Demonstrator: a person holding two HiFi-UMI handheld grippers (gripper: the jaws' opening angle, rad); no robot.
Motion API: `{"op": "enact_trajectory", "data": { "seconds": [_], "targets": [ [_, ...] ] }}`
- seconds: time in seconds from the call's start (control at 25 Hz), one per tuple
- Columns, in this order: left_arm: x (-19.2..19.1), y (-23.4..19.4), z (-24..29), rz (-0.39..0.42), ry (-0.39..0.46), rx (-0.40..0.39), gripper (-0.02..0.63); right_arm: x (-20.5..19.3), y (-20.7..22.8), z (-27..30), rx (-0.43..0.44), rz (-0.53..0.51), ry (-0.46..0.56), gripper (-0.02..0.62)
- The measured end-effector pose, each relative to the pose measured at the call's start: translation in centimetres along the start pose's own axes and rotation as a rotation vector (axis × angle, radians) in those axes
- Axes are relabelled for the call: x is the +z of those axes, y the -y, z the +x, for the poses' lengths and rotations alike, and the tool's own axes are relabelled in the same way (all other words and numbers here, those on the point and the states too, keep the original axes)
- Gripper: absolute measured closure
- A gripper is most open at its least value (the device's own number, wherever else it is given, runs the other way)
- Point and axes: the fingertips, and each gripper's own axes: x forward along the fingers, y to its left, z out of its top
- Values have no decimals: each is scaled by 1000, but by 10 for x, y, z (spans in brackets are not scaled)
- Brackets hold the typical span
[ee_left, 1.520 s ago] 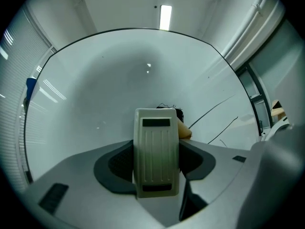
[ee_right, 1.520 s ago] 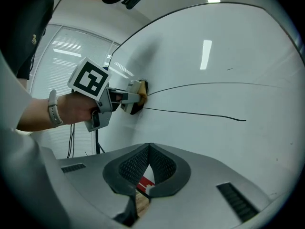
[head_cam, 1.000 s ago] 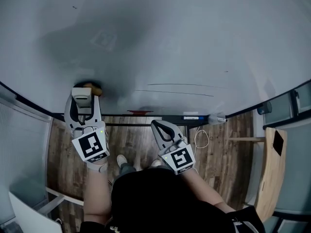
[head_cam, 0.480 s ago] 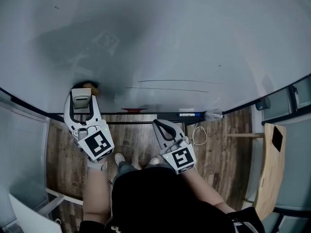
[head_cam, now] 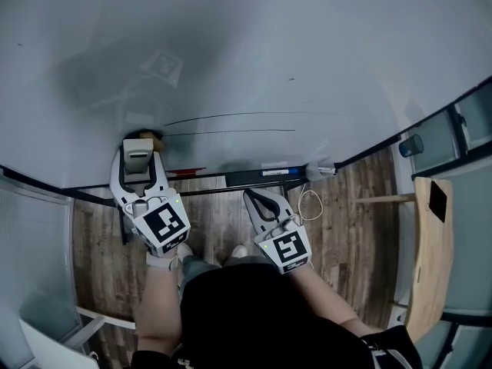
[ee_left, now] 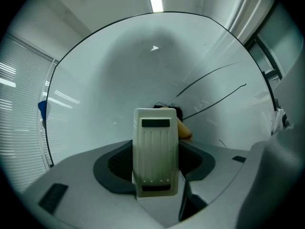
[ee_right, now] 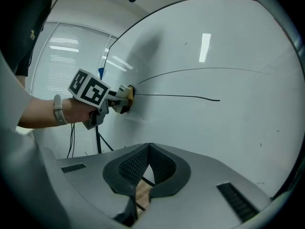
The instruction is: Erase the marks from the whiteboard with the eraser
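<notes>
A brown-grey wood-plank floor (head_cam: 361, 237) lies below, a pale wooden piece of furniture (head_cam: 429, 283) stands at the right near dark-framed glass panels (head_cam: 470, 141), slatted blinds (ee_left: 21, 99) cover the left side, and a strip light (ee_left: 155, 0) glows on the ceiling.

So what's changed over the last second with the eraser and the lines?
The left hand-held gripper slid the eraser right along the whiteboard, close to the left ends of the two black lines. Both lines remain unerased; the right hand-held gripper stays shut and empty.
</notes>
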Motion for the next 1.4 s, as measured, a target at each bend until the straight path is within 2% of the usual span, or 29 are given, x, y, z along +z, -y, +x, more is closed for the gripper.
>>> {"op": "enact_trajectory", "data": {
  "seconds": [0.12, 0.28, 0.52, 0.76, 0.92, 1.2, 1.4],
  "targets": [
    [-1, 37, 0, -3, -27, -29, 353, -9, 17, -17, -16, 4, -2, 570],
    [20, 82, 0, 23, -32, -88, 352, -18, 43, -41, -55, 22, -2, 571],
    [45, 139, 0, 65, -34, -107, 351, -38, 83, -77, -109, 37, -4, 569],
    [72, 194, -2, 159, -29, -117, 351, -55, 114, -110, -153, 53, -13, 570],
    [91, 231, -4, 211, 6, -131, 351, -65, 130, -129, -190, 73, -19, 569],
    [126, 286, -7, 244, 78, -150, 350, -74, 151, -154, -240, 73, -25, 569],
    [129, 293, -8, 295, 118, -163, 345, -77, 153, -158, -255, 95, -29, 570]
  ]
}}
